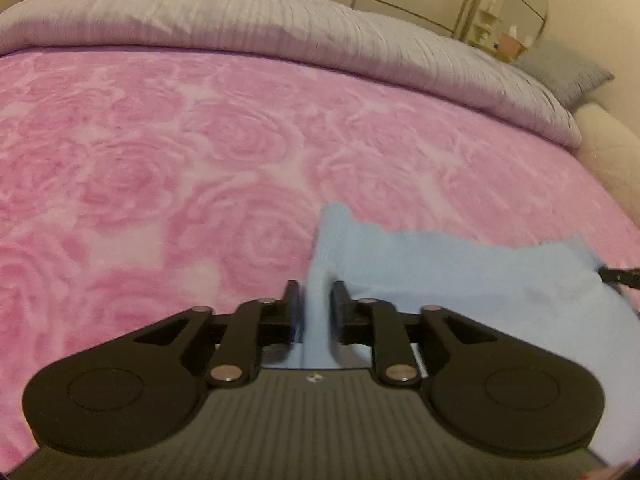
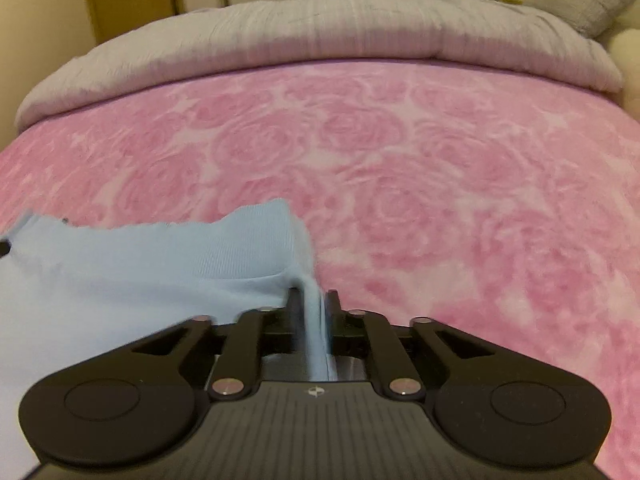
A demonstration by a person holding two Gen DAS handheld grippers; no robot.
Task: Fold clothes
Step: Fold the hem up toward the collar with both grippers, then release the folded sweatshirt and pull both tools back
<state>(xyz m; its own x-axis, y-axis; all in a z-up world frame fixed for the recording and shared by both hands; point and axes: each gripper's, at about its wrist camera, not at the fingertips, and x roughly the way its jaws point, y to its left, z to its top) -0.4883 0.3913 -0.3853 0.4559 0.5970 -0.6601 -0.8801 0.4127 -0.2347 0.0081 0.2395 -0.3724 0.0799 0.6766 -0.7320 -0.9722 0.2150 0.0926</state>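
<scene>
Closest in, the left gripper has its two black fingers pinched on a bunched fold of the light blue garment, and the right gripper is clamped the same way on another corner of it. The cloth hangs stretched between the two of them above the bed, running off toward three o'clock from the left one and toward nine o'clock from the right one. Motion blur softens the edges, so I cannot quite tell whether its lower part touches the blanket. Beneath and beyond spreads a pink rose-patterned blanket, reaching up to twelve o'clock. Behind that lies a rumpled grey duvet across the far side of the bed. Farther still, at about two o'clock in the left view, a grey pillow sits against the wall, with an oval mirror above it.
</scene>
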